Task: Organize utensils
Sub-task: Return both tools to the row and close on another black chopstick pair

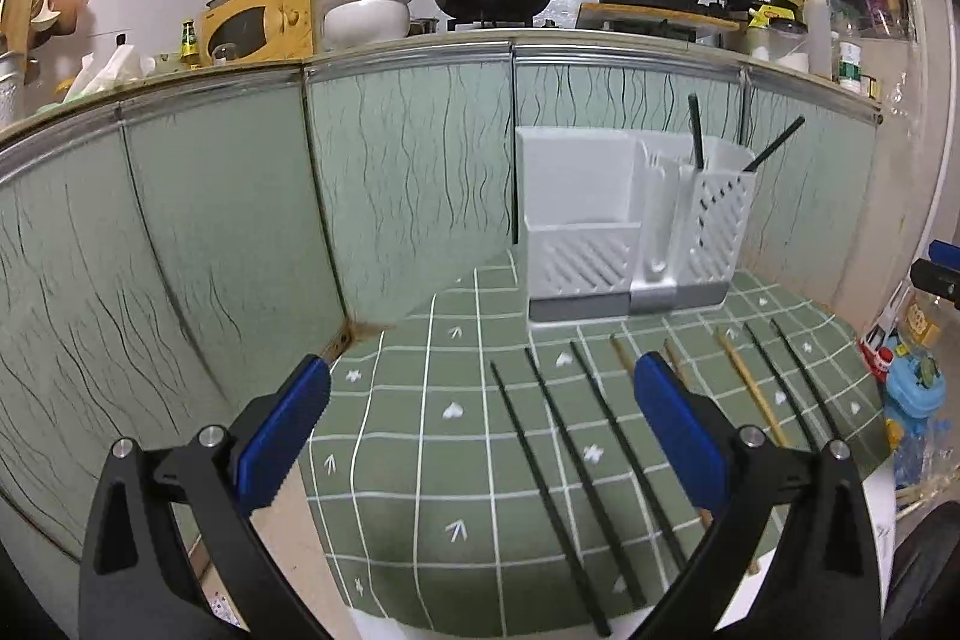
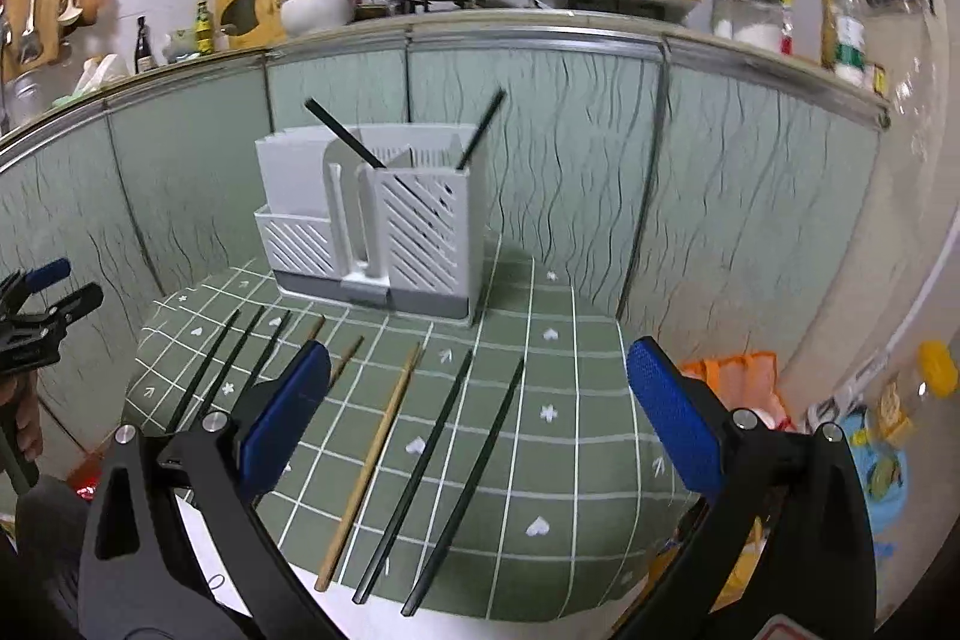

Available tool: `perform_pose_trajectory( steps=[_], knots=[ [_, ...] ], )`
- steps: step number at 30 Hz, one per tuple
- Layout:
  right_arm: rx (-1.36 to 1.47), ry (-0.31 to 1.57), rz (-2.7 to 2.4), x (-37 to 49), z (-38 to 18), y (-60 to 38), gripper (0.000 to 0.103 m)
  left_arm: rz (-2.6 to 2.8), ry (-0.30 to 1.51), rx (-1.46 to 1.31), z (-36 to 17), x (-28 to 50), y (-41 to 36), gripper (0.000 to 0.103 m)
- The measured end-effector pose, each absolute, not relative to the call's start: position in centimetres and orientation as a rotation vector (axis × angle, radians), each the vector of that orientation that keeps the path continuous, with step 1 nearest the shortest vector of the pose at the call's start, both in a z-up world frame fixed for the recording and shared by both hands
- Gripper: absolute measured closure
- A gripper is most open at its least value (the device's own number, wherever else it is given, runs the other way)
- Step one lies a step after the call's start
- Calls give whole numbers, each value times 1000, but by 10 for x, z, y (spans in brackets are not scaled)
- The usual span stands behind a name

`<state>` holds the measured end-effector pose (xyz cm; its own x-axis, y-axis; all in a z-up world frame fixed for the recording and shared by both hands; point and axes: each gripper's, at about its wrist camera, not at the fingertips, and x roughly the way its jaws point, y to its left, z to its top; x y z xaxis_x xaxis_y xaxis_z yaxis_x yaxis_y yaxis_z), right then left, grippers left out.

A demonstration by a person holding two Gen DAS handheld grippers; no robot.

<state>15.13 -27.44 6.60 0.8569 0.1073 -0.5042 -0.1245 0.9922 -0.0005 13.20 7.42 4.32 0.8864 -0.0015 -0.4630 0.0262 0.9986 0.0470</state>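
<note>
Left gripper (image 1: 480,424): jaws spread wide, blue pads (image 1: 282,436) holding nothing. Three black chopsticks (image 1: 576,466) lie on the green checked mat (image 1: 420,460) between and below its fingers, toward the right finger. Wooden chopsticks (image 1: 747,379) and two more black ones (image 1: 798,388) lie beyond the right finger.

Right gripper (image 2: 477,415): jaws likewise wide apart, empty. Directly ahead between its fingers lie one wooden chopstick (image 2: 372,460) and two black chopsticks (image 2: 420,466), flat on the mat and roughly parallel. Further sticks lie behind its left finger.

Farther ahead of both grippers stands the white utensil holder (image 2: 372,220) at the mat's far edge, against the green cabinet doors (image 2: 570,160). Two black chopsticks (image 2: 480,130) stand tilted in its slotted compartment.
</note>
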Motion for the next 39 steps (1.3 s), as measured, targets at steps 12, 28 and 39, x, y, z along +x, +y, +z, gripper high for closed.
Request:
perform_pose_trajectory(
  steps=[12, 28, 39],
  knots=[
    [-60, 597, 88, 145, 8, -273, 8, -6, 560, 28, -11, 119, 77, 5],
    [-50, 692, 34, 141, -45, -271, 13, 26, 646, 88, -60, 115, 50, 7],
    [-41, 751, 65, 143, -67, -256, 44, 38, 675, 67, -76, 122, 42, 52]
  ],
)
